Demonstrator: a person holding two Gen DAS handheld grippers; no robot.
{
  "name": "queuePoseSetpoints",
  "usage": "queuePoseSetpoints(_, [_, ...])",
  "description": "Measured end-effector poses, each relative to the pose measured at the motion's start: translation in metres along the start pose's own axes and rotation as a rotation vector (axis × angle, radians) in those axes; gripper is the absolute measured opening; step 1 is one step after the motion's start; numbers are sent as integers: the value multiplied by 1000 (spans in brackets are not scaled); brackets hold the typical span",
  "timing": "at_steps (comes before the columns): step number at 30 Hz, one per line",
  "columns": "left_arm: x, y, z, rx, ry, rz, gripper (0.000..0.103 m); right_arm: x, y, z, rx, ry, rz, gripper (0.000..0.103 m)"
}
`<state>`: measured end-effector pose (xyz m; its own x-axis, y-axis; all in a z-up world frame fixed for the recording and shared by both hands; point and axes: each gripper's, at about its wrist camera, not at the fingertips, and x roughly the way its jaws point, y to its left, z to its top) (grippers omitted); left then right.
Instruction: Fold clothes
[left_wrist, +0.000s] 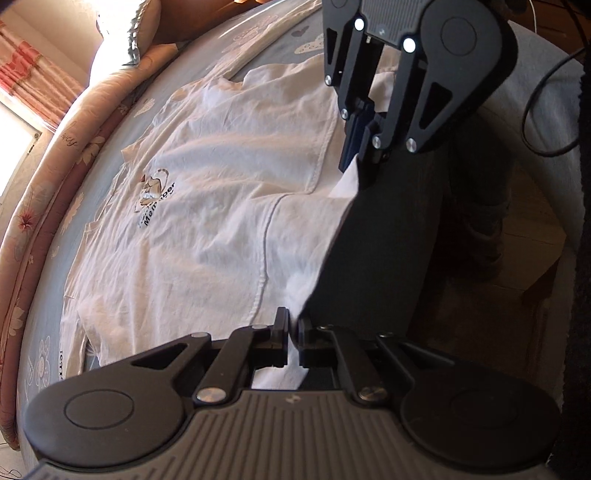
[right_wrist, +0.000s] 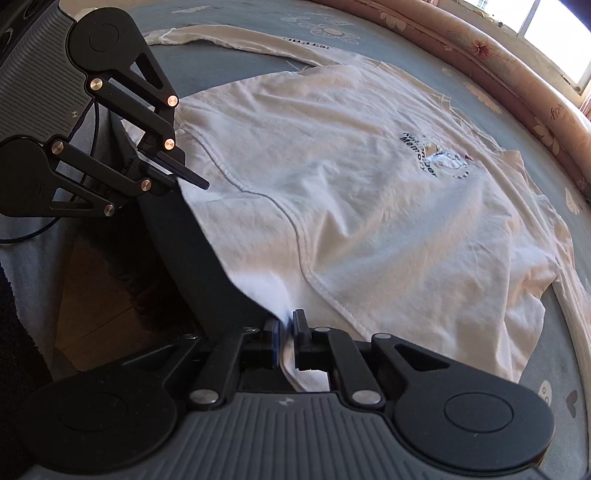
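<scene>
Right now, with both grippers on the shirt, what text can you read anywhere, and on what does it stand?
"Member": black print by the small cartoon logo on the white cotton T-shirt; the line above it is too blurred to read.
Black letters on the grey-blue flowered bedsheet: too small and distorted to read.
Cursive word on the pink floral bed border: illegible.
No text on the left gripper or the right gripper.

My left camera sits low at the near edge of the bed (left_wrist: 48, 280), looking along my left gripper (left_wrist: 293, 332) across it. My right camera does likewise over my right gripper (right_wrist: 286, 326). Both sit close and share the shirt (left_wrist: 221, 177) and each other's gripper.
</scene>
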<state>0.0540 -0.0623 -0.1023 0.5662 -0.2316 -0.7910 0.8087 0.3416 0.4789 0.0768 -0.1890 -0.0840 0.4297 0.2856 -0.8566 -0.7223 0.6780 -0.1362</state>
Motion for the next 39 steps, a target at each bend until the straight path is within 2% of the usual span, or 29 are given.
queuePoseSetpoints(4, [-11, 9, -5, -41, -1, -25, 11, -9, -6, -2, 18, -22, 14, 13])
queuePoseSetpoints(6, [-20, 16, -7, -72, -4, -41, 13, -16, -10, -4, 21, -24, 8, 19])
queuePoseSetpoints(10, [-38, 47, -21, -242, -17, -165, 20, -38, -24, -13, 68, -51, 40, 27])
queuePoseSetpoints(11, [-43, 58, -25, -299, -22, -190, 26, -44, -29, -16, 85, -60, 51, 29])
queuePoseSetpoints(13, [-48, 82, -37, -433, -30, -177, 30, -55, -42, -21, 135, -86, 54, 32])
queuePoseSetpoints(14, [-49, 96, -43, -505, -28, -151, 32, -61, -49, -23, 166, -101, 49, 35])
queuePoseSetpoints(18, [-41, 148, -70, -810, 4, -25, 33, -76, -98, -36, 381, -154, 18, 36])
queuePoseSetpoints(20, [-27, 170, -81, -933, 15, -17, 34, -79, -130, -46, 529, -196, 0, 36])
queuePoseSetpoints(23, [-4, 192, -94, -1047, 23, -14, 38, -78, -175, -62, 743, -250, -32, 36])
queuePoseSetpoints(26, [16, 206, -101, -1119, 25, -17, 41, -67, -209, -74, 886, -279, -43, 36])
queuePoseSetpoints(30, [36, 221, -108, -1198, 3, -43, 48, -44, -240, -81, 992, -284, -49, 40])
queuePoseSetpoints(33, [46, 229, -110, -1226, -22, -27, 54, -24, -253, -85, 1038, -277, -19, 44])
queuePoseSetpoints(35, [52, 234, -110, -1228, -32, -10, 54, -13, -258, -87, 1061, -267, -2, 45])
queuePoseSetpoints(39, [71, 241, -113, -1253, -7, -17, 57, 12, -266, -92, 1112, -263, 65, 45])
